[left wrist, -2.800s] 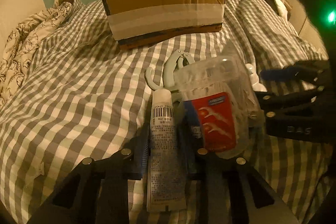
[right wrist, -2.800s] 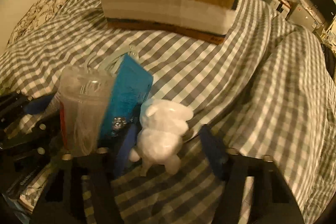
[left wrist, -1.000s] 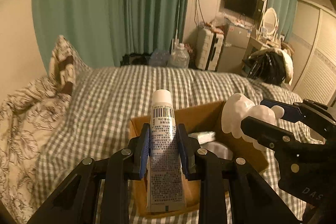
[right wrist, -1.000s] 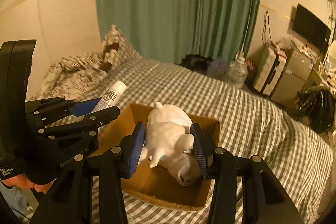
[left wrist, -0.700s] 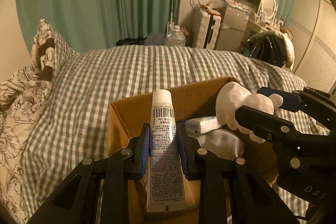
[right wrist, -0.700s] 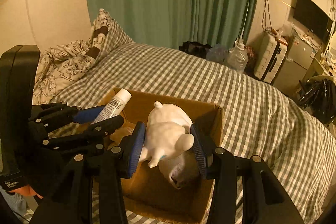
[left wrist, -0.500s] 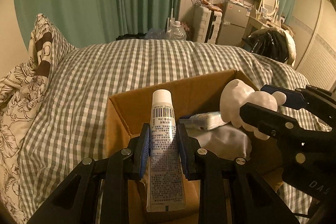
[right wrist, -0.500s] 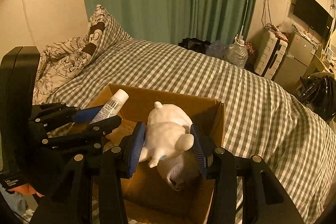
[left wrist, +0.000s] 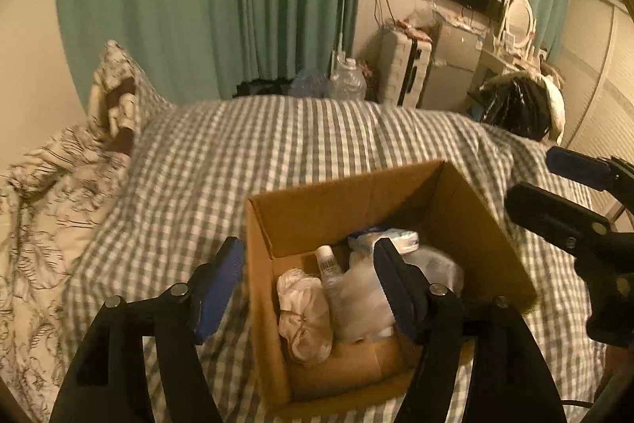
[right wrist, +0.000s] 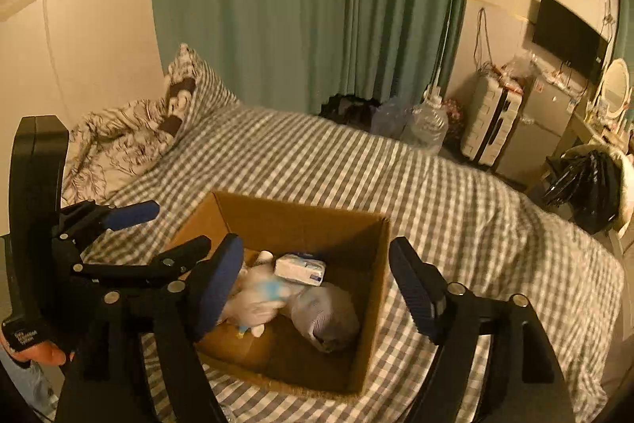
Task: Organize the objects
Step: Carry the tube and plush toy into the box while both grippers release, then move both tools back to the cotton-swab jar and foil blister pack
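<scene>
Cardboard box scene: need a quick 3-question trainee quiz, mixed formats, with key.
1. True or false: the left gripper is shut on the tube.
2. Where does the white plush toy lie? A) on the checked blanket B) inside the cardboard box C) in the right gripper
3. Fill in: both grippers hang over the box with their jaws ____.

Key: 1 false, the tube lies in the box; 2 B; 3 open.
</scene>
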### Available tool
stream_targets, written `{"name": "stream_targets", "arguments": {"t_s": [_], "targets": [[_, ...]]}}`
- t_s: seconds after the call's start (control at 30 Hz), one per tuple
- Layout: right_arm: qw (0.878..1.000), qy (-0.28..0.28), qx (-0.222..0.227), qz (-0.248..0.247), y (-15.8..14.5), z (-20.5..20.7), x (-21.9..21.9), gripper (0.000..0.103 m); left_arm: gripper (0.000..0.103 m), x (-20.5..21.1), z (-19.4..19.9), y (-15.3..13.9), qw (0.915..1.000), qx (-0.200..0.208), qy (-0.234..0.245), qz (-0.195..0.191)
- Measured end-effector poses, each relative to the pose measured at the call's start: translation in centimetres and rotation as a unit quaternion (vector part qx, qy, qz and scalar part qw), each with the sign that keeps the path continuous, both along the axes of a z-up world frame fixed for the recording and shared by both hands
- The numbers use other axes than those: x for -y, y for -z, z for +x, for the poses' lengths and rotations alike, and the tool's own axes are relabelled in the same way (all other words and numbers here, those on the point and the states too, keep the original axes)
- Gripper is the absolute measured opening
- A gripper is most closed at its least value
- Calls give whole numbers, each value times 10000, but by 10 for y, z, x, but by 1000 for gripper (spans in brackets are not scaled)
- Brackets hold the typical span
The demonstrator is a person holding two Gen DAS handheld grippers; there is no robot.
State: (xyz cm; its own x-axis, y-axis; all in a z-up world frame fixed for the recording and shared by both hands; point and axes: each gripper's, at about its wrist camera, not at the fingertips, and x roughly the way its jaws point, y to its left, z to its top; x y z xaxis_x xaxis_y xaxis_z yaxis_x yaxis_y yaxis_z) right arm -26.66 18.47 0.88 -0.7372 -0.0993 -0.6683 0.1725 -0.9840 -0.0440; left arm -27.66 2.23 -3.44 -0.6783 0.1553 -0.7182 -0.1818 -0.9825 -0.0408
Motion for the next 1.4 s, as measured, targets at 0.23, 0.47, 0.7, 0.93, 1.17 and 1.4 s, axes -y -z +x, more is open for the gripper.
{"name": "stream_targets", "arguments": {"t_s": [0.23, 0.47, 0.7, 0.93, 1.17, 1.4], "targets": [[9985, 64, -534, 141, -60, 55, -1, 88, 95, 8, 42, -59, 9985, -514, -179, 86], [9957, 99, -901, 177, -104, 111, -7, 94, 101, 8, 92, -104, 9948, -996, -214, -1], [9957, 157, -847, 347, -105, 159, -22, 95, 103, 15, 135, -121, 9925, -1198, -235, 29], [9987, 241, -332, 310, -52, 189, -40, 95, 103, 12, 173, -96, 9939, -1082, -207, -26], [9990, 339, 255, 142, 22, 211, -56, 95, 103, -4, 191, -34, 9970, -689, -155, -330], [9953, 441, 861, 66, 84, 215, -63, 95, 103, -28, 204, 34, 9981, -215, 104, -562]]}}
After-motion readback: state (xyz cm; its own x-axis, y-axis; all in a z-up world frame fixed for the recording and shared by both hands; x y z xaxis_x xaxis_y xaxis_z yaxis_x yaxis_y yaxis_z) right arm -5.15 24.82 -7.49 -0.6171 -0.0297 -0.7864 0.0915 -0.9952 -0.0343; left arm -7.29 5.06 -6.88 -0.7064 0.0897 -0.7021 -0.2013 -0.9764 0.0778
